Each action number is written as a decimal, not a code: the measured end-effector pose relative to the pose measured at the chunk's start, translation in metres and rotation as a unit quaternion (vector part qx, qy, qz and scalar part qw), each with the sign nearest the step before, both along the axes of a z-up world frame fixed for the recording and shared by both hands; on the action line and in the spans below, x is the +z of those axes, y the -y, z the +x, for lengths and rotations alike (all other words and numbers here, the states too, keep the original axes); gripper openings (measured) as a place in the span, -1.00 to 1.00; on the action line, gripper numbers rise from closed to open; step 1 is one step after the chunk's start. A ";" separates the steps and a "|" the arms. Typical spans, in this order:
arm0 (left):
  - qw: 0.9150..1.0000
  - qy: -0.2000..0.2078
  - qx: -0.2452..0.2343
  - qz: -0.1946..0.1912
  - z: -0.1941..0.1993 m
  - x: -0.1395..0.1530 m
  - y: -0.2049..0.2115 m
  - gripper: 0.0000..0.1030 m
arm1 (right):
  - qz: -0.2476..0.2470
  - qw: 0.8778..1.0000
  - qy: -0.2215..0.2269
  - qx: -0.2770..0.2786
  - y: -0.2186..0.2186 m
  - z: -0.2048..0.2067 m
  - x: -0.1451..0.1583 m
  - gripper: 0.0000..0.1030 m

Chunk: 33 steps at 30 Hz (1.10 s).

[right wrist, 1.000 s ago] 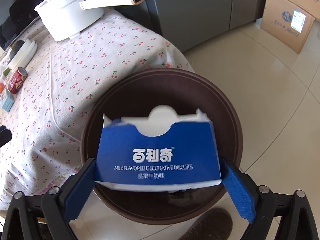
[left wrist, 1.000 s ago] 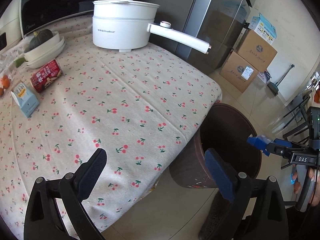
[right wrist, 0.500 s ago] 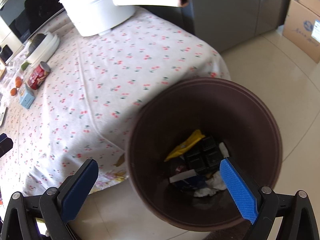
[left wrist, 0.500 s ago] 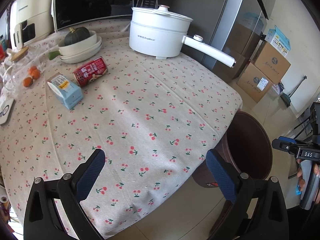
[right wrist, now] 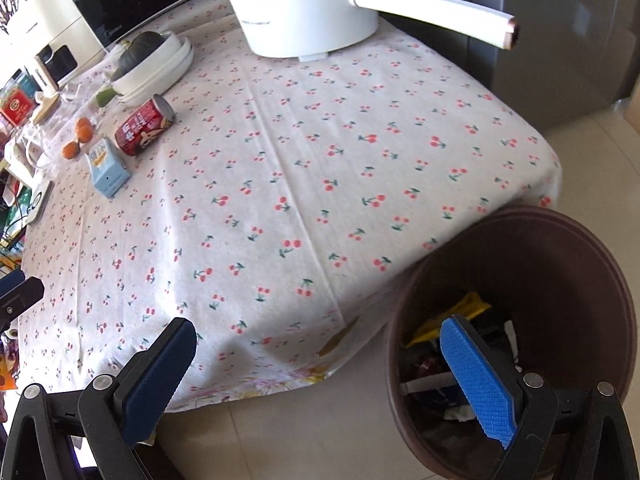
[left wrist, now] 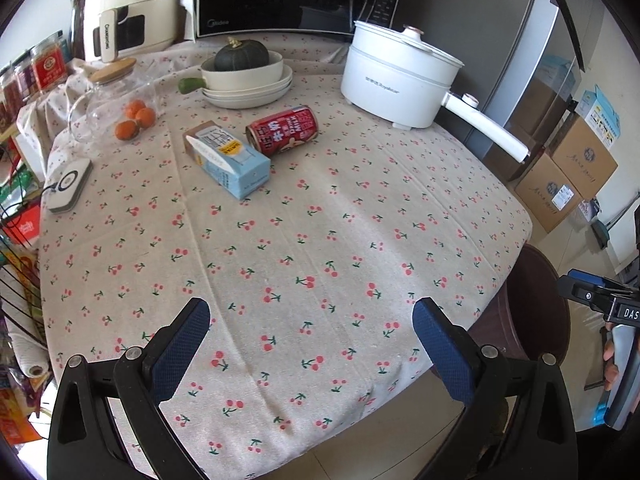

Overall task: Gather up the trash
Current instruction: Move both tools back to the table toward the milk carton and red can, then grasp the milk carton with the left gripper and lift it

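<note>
bright, soft daylight washes the desk (left wrist: 320,240) evenly; its cloth throws a faint shadow on the floor (right wrist: 304,432) under the near edge. both fisheye views bend hard at dark, vignetted corners. focus stays sharp.

Matt cherry-print cloth tablecloth (left wrist: 320,240), glossy metal can (left wrist: 282,130), smooth white plastic pot (left wrist: 396,76).

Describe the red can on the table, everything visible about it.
The red can looks like metal, with white characters and a cartoon figure printed on its side. It lies tipped over on the cherry-print tablecloth, one silvery end facing the left-wrist camera, next to the light blue carton and near the stacked white dishes. No gripper touches it.
</note>
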<state>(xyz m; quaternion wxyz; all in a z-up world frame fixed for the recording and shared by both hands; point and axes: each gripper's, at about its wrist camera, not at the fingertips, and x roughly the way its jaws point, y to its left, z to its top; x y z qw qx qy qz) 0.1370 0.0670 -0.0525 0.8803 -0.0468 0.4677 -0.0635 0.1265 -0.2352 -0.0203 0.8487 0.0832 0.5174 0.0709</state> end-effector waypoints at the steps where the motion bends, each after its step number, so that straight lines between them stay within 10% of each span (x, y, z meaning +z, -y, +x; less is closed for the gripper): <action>1: 1.000 -0.001 0.005 0.004 0.001 0.000 -0.004 0.99 | 0.000 1.000 0.002 0.005 -0.006 0.003 0.001 0.95; 13: 0.991 -0.024 0.096 0.085 0.035 -0.007 -0.047 0.99 | -0.007 0.998 0.014 0.054 -0.066 0.042 0.006 0.95; 33: 0.984 -0.032 0.175 -0.005 0.187 -0.056 -0.044 0.92 | -0.050 0.998 -0.004 0.041 -0.043 0.077 -0.014 0.95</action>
